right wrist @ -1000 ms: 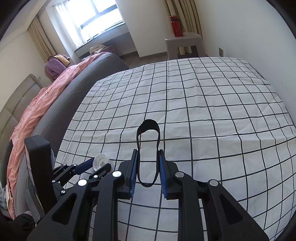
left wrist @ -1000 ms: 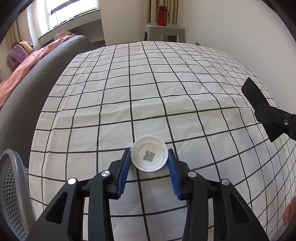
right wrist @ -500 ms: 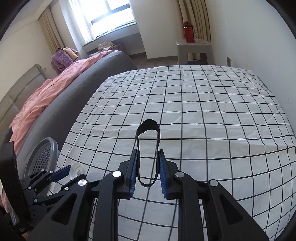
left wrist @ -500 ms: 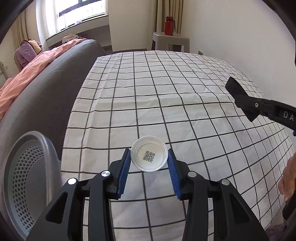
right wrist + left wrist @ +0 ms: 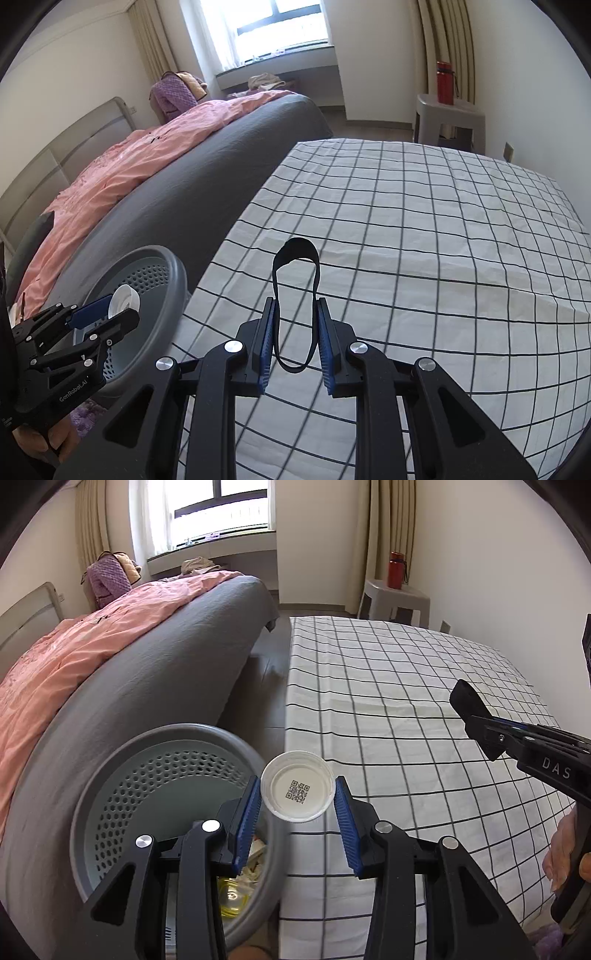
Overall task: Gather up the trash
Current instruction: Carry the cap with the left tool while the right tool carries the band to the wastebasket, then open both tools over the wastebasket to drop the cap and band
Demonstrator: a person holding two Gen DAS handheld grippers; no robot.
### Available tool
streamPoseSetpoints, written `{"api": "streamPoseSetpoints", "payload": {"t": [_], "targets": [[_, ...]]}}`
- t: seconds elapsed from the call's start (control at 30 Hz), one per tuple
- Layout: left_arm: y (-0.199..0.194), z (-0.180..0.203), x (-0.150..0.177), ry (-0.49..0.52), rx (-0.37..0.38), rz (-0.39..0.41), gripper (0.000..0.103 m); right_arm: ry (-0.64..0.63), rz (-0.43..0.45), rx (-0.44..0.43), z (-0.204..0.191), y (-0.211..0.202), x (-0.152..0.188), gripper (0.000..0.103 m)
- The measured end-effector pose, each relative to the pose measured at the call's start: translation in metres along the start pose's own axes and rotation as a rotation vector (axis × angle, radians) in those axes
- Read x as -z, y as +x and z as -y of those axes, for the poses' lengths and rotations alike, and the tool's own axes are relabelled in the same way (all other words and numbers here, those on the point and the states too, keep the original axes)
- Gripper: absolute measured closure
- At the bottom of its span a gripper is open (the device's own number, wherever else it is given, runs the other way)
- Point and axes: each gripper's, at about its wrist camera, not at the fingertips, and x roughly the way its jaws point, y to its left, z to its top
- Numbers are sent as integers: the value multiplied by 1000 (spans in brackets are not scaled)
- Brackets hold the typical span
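My left gripper (image 5: 297,805) is shut on a white plastic cap (image 5: 297,785) with a QR code inside. It holds the cap in the air at the right rim of a grey perforated trash bin (image 5: 140,786), beside the checked bed. The bin holds a yellow wrapper (image 5: 231,897) and paper scraps. My right gripper (image 5: 295,332) is shut on a black elastic band (image 5: 295,258) and holds it above the checked sheet (image 5: 424,240). The left gripper (image 5: 107,314), cap and bin (image 5: 162,291) also show at the lower left of the right wrist view.
A grey bed with a pink quilt (image 5: 92,646) runs along the left. A narrow floor gap (image 5: 266,686) separates it from the checked bed (image 5: 406,701). A grey stool (image 5: 399,602) with a red bottle (image 5: 396,570) stands by the far wall.
My left gripper has carried the cap leftward off the checked bed to the bin's rim. My right gripper has swung left with the band still in it.
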Motion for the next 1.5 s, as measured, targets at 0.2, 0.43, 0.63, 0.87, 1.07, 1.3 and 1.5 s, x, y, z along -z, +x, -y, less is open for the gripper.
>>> {"api": "streamPoseSetpoints", "payload": {"t": [0.2, 0.43, 0.63, 0.87, 1.07, 1.3, 1.5], "targets": [[-13, -52, 5, -48, -61, 7, 64, -44, -10, -77, -52, 17, -4, 81], [-28, -107, 14, -124, -143, 30, 64, -108, -18, -157, -108, 35, -13, 81], [-29, -139, 18, -165, -178, 28, 64, -156, -28, -209, -142, 48, -16, 81], [-21, -155, 27, -212, -198, 21, 64, -192, -48, -251, -169, 62, -14, 81], [-2, -157, 35, -223, -205, -10, 64, -215, -85, -265, -180, 76, -5, 81], [7, -162, 40, -236, -231, -24, 64, -251, -113, -270, -189, 88, 7, 79], [11, -162, 39, -235, -239, -34, 64, -270, -118, -263, -192, 90, 13, 79]]}}
